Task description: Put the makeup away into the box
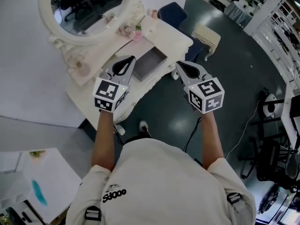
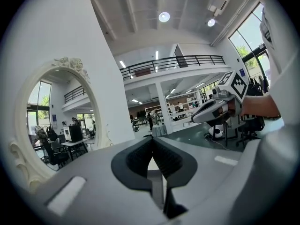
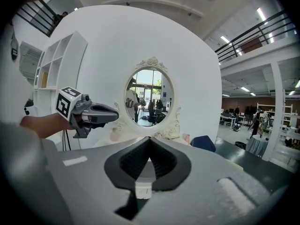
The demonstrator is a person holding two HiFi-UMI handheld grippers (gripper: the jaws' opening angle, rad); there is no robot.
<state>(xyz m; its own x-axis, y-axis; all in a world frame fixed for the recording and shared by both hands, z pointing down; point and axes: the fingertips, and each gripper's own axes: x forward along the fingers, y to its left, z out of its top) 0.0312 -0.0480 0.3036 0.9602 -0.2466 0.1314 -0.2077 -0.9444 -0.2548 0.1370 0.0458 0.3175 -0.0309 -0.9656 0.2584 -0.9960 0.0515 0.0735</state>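
Note:
A white dressing table with an oval mirror stands ahead of me. On it lies a shallow grey-lined box, open on top. Small pinkish makeup items sit at the mirror's foot, and a round pinkish bottle stands at the left. My left gripper hovers over the table's front, just left of the box, shut and empty. My right gripper hangs past the table's front edge to the right of the box, jaws shut, nothing held. The same shut jaws show close up as left gripper and right gripper.
A blue chair and a cream stool stand beyond the table's right end. White shelving lines the wall at the left. Cables and equipment stands occupy the dark floor at the right.

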